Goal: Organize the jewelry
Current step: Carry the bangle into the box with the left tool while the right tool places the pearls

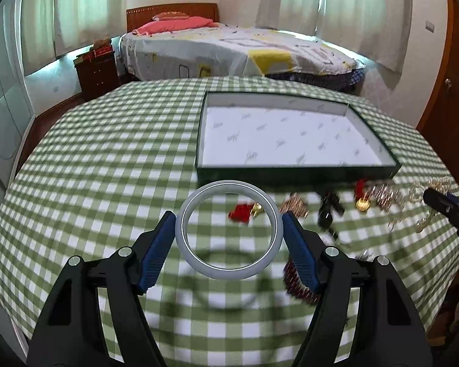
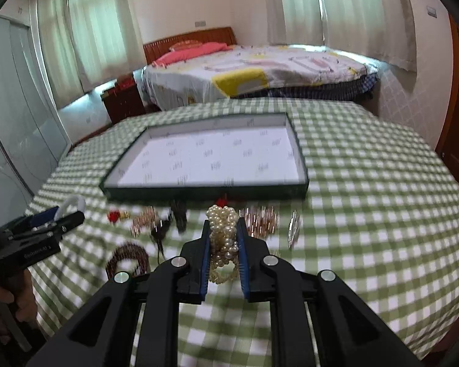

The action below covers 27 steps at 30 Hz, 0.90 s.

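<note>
A green-checked counter (image 1: 107, 159) is seen, tray (image 1: 293, 171) at 12 o'clock. A white bangle (image 1: 229, 229) is clamped by the left hand-held gripper (image 1: 229, 234), pearls (image 2: 225, 238) by the right hand-held gripper (image 2: 224, 241).

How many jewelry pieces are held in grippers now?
2. The left gripper holds a white bangle above the cloth; the right gripper is shut on a pearl strand. The other pieces lie on the cloth before the tray.
</note>
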Motion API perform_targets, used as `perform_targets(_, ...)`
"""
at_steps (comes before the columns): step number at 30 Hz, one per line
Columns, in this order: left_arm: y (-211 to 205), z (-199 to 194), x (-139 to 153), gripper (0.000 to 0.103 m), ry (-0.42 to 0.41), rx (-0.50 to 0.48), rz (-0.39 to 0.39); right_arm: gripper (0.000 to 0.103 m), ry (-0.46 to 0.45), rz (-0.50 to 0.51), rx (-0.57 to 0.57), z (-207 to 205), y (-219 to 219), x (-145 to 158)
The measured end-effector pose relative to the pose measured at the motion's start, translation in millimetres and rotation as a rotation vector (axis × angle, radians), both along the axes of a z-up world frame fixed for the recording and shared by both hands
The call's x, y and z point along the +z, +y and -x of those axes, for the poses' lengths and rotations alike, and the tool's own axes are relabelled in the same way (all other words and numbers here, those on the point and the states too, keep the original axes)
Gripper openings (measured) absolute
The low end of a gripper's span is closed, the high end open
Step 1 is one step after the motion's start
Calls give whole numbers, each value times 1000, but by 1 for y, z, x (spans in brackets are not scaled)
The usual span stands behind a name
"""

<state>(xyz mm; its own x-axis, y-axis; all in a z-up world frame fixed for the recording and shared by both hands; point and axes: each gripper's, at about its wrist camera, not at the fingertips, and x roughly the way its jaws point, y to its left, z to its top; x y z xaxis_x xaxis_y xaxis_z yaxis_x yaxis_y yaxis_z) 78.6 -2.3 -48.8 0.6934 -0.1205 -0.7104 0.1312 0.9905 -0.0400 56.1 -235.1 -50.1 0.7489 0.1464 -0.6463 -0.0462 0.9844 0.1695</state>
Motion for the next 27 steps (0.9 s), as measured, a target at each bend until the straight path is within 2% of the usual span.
perform_targets(4, -9, -18, 16, 69, -30, -15, 10, 16, -58, -6, -5, -18, -7, 24)
perform_targets(12, -32, -69, 54, 69, -140, -37, 22, 16, -144, -12, -14, -68, -22, 59)
perform_targets(16, -45, -96, 61, 69, -172, -45, 32, 16, -184, -8, -17, -92, -26, 69)
perform_targets(20, -58, -120, 41, 69, -131, -55, 25, 16, -117, -7, -14, -119, -31, 40)
perform_targets(27, -62, -149, -22, 69, 34, -55, -7, 16, 62, -5, -8, -144, -34, -26)
